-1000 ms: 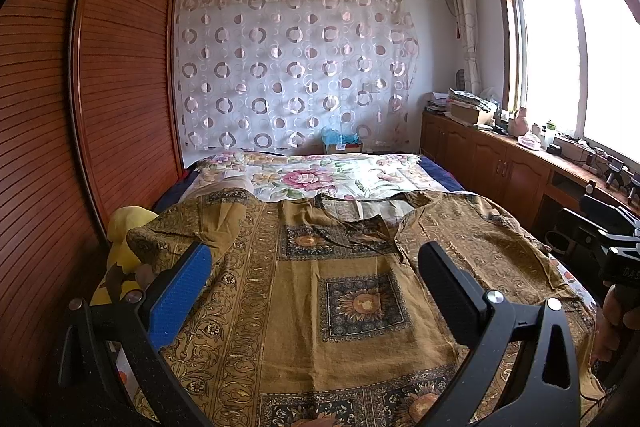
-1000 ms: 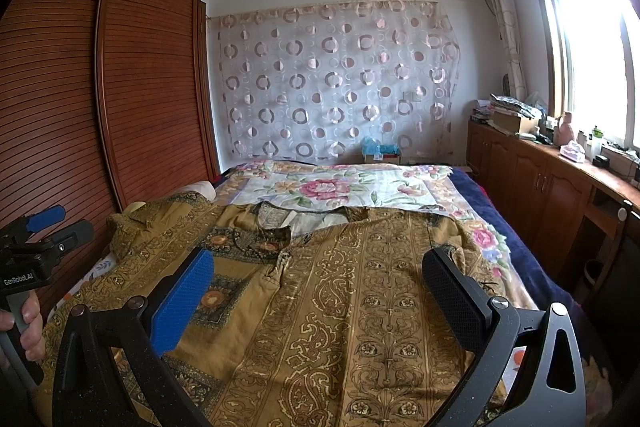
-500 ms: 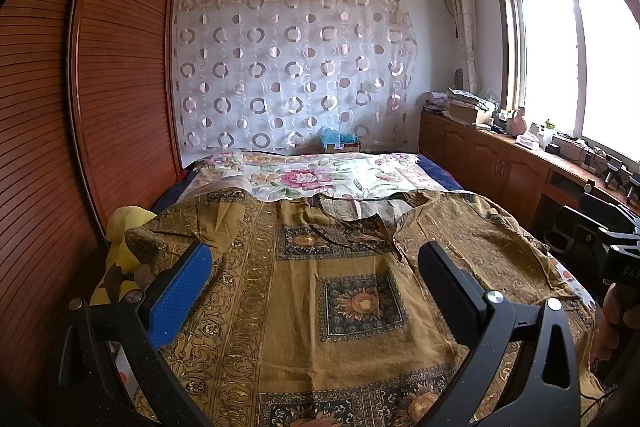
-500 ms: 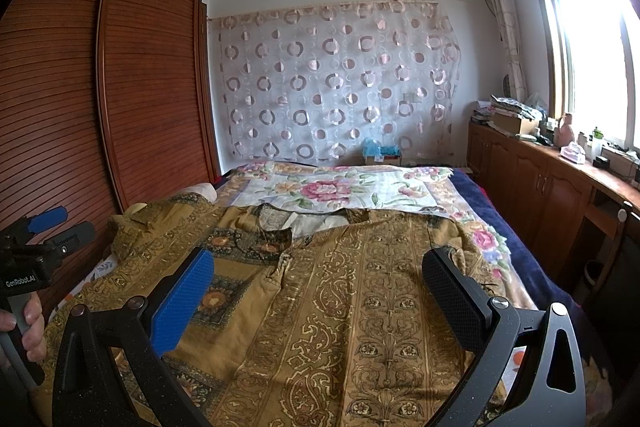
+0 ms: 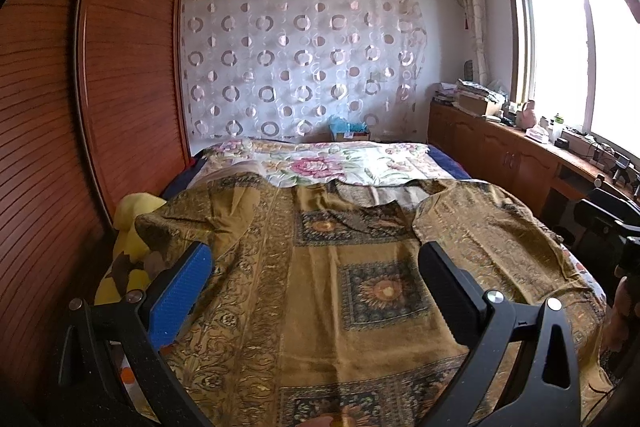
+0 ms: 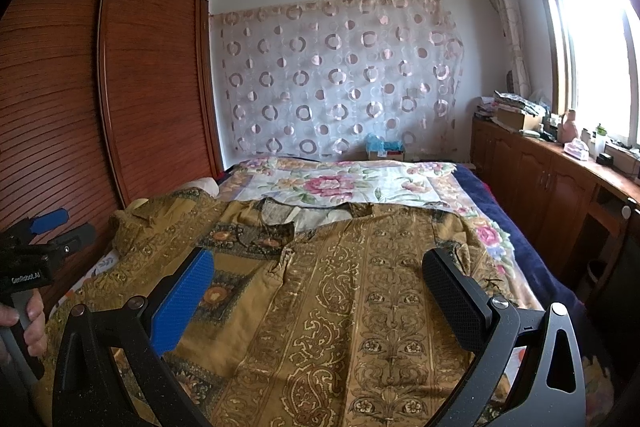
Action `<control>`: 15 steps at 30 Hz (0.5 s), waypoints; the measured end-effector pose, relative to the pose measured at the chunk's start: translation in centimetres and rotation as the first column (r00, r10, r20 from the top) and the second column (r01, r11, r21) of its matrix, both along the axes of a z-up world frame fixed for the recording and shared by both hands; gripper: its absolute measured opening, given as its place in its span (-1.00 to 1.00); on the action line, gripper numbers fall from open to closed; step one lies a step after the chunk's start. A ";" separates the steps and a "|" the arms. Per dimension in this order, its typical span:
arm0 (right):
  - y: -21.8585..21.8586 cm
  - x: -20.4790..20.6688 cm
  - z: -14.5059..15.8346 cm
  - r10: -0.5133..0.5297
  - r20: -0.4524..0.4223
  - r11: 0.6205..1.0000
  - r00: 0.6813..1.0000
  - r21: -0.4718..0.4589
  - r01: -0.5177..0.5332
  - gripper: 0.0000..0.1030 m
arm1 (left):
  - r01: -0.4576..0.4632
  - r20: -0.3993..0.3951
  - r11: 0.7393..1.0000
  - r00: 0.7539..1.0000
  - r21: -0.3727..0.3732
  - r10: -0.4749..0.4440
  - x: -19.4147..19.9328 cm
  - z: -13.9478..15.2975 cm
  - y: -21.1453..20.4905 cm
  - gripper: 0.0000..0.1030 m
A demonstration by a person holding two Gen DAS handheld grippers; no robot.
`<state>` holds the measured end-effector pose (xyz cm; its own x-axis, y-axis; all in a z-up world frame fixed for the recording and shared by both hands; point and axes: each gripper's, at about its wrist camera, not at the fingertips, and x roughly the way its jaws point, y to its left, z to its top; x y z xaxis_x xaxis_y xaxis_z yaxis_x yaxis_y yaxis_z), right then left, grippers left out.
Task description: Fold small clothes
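Note:
A large brown-gold patterned shirt (image 5: 320,287) lies spread flat on the bed, collar toward the far end, sleeves out to each side; it also shows in the right wrist view (image 6: 340,307). My left gripper (image 5: 314,267) is open and empty, held above the shirt's middle. My right gripper (image 6: 318,273) is open and empty, above the shirt's right half. The left gripper shows at the left edge of the right wrist view (image 6: 52,227), and the right one at the right edge of the left wrist view (image 5: 608,223).
A floral sheet (image 5: 340,163) covers the far half of the bed. A yellow plush toy (image 5: 128,227) lies at the bed's left edge by the wooden wardrobe (image 5: 100,87). Wooden cabinets (image 6: 560,187) with clutter run under the window at right.

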<state>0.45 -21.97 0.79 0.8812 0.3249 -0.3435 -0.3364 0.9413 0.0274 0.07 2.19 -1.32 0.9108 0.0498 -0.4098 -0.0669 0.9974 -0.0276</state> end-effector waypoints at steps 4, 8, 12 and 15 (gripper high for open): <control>0.2 0.7 -0.1 -0.041 0.002 0.999 0.999 -0.024 0.041 1.00 | -0.018 -0.024 1.000 1.000 -0.004 0.017 0.7 -0.7 1.8 1.00; 1.3 1.7 -0.6 -0.007 -0.006 0.999 1.000 -0.043 0.007 1.00 | -0.033 -0.061 0.999 0.998 -0.022 0.031 1.4 -1.4 4.0 1.00; 2.2 2.4 -1.0 0.038 -0.016 0.998 0.999 -0.042 -0.038 1.00 | -0.048 -0.082 0.999 0.996 -0.003 0.047 2.0 -2.0 5.3 1.00; 2.7 2.9 -1.3 0.073 -0.024 0.996 0.997 -0.047 -0.074 1.00 | -0.051 -0.100 0.999 0.994 0.003 0.051 2.5 -2.5 6.3 1.00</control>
